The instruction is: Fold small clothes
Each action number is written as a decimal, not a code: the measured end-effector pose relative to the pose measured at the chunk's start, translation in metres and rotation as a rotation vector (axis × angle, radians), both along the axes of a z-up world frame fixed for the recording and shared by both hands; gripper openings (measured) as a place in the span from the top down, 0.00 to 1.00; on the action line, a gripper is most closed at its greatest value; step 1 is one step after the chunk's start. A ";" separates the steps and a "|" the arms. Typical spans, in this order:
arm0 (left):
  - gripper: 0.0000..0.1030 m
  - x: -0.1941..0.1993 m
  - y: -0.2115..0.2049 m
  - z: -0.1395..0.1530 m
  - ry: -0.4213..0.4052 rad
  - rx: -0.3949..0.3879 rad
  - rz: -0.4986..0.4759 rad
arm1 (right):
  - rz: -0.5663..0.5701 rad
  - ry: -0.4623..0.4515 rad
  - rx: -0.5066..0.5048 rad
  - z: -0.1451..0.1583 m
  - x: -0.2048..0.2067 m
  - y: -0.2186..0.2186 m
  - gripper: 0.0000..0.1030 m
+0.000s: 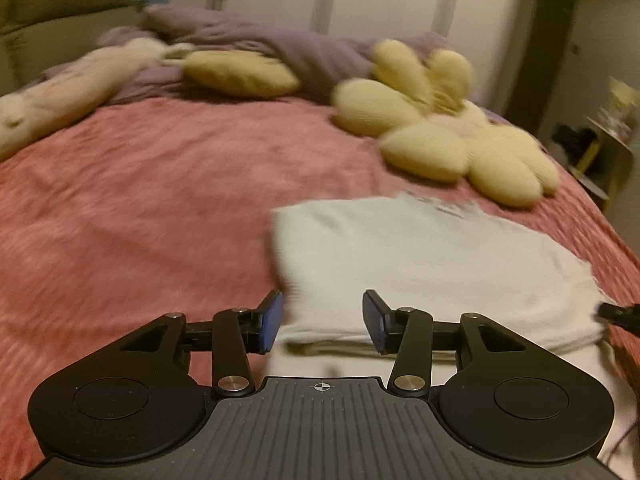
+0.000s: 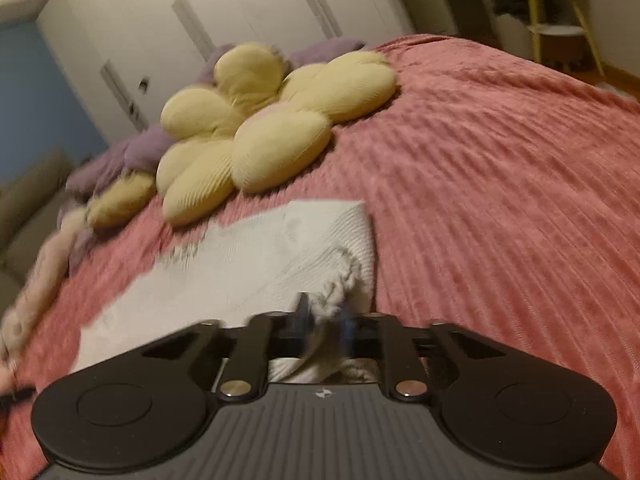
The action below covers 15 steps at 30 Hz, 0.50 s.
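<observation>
The white garment (image 1: 432,264) lay partly folded on the pink bedspread (image 1: 140,200), just ahead of both grippers. The left gripper (image 1: 323,322) stood part open, empty, over its near edge; the right gripper (image 2: 325,320) had pinched the near right corner.

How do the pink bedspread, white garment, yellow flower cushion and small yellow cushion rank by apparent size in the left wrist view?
1. Pink bedspread
2. White garment, though nearness to the camera enlarges it
3. Yellow flower cushion
4. Small yellow cushion, farther off, so the true order is unsure
</observation>
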<state>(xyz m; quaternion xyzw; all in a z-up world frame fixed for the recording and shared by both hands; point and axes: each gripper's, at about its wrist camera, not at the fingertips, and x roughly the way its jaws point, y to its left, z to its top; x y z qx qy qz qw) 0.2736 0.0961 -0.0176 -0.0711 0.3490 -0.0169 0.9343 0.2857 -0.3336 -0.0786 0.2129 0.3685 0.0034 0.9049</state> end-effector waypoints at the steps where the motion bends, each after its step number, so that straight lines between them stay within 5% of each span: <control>1: 0.52 0.007 -0.008 -0.004 0.008 0.003 -0.026 | 0.037 0.009 -0.023 -0.001 0.001 0.005 0.90; 5: 0.53 0.025 -0.030 -0.025 0.073 0.030 -0.047 | 0.035 0.043 -0.171 0.004 0.003 0.015 0.91; 9: 0.55 0.032 -0.038 -0.038 0.088 0.037 -0.049 | -0.061 -0.050 -0.296 0.028 -0.007 0.021 0.82; 15: 0.57 0.034 -0.048 -0.046 0.095 0.069 -0.078 | 0.249 -0.026 -0.241 0.015 0.013 0.078 0.83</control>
